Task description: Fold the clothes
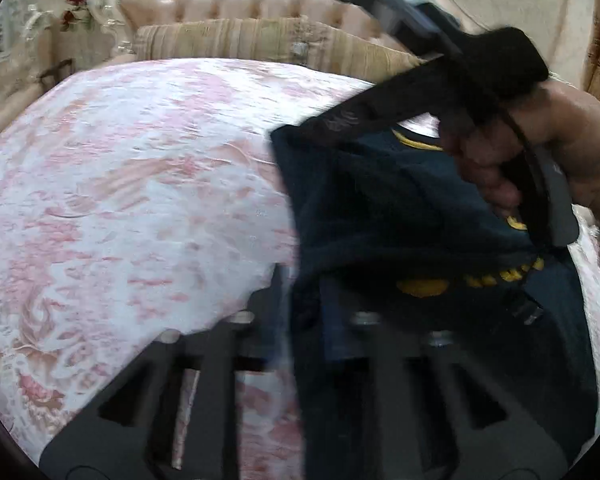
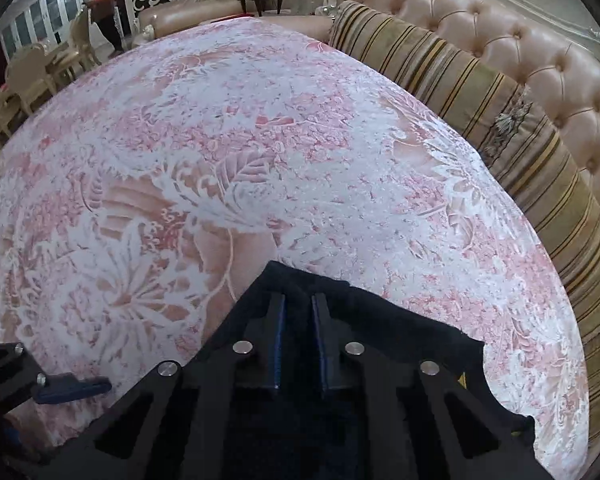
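A dark navy garment (image 1: 400,208) with yellow print hangs blurred over the right half of the left wrist view and down across my left gripper (image 1: 320,296). Its left finger (image 1: 274,292) shows beside the cloth; the other finger is covered, so its state is hidden. A hand (image 1: 492,168) holds my right gripper (image 1: 528,308) at the garment's right side. In the right wrist view my right gripper (image 2: 298,298) is shut, its blue pads (image 2: 278,340) pinching a dark edge of the garment (image 2: 380,320) above the pink cover (image 2: 260,140). The left gripper (image 2: 96,386) shows at the lower left.
The pink and white patterned cover (image 1: 120,200) spreads wide to the left and ahead. Striped cushions (image 2: 480,92) line the tufted sofa back (image 2: 540,52) on the right. Far off, a person (image 2: 104,4) stands near pale chairs (image 2: 28,76) and a dark side table (image 2: 262,2).
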Available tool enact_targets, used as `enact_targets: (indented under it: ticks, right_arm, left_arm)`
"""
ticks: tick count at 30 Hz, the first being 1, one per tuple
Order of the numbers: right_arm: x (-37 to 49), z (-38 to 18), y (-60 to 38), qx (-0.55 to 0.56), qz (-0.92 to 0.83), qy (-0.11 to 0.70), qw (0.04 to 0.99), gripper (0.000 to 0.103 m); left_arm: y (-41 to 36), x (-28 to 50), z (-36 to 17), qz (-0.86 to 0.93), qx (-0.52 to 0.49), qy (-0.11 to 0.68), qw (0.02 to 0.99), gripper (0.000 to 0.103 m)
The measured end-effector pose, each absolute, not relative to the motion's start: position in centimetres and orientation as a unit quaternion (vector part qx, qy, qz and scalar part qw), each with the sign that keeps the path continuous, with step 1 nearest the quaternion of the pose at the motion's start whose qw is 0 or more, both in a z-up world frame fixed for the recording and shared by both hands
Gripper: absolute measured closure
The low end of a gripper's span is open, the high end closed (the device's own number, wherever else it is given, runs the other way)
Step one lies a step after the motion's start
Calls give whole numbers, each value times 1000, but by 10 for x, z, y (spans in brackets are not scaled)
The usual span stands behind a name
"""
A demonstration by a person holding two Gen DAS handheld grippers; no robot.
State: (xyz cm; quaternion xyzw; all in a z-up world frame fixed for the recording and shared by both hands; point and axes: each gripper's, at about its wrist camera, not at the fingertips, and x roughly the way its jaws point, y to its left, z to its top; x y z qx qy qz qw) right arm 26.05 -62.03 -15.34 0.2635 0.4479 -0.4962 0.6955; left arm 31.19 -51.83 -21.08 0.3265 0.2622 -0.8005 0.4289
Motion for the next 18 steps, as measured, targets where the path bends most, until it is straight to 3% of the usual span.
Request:
enact_targets:
  ticks: [10, 13, 17, 18]
  right_arm:
    - [252, -155, -624, 300, -517, 406, 692, 95]
    - [252, -154, -621, 294, -519, 407, 691, 94]
    - [239, -123, -600, 280, -535, 387, 697, 89]
    - [235, -114, -593, 274, -540, 381, 698, 85]
  left_arm:
    - [-518, 313, -211, -791, 330, 276, 436, 87]
    - [-522, 320, -212, -795, 315, 297, 426, 81]
    - [-515, 340, -200, -804, 285, 320, 412, 66]
    - [-512, 346, -194, -809, 272, 326, 407, 65]
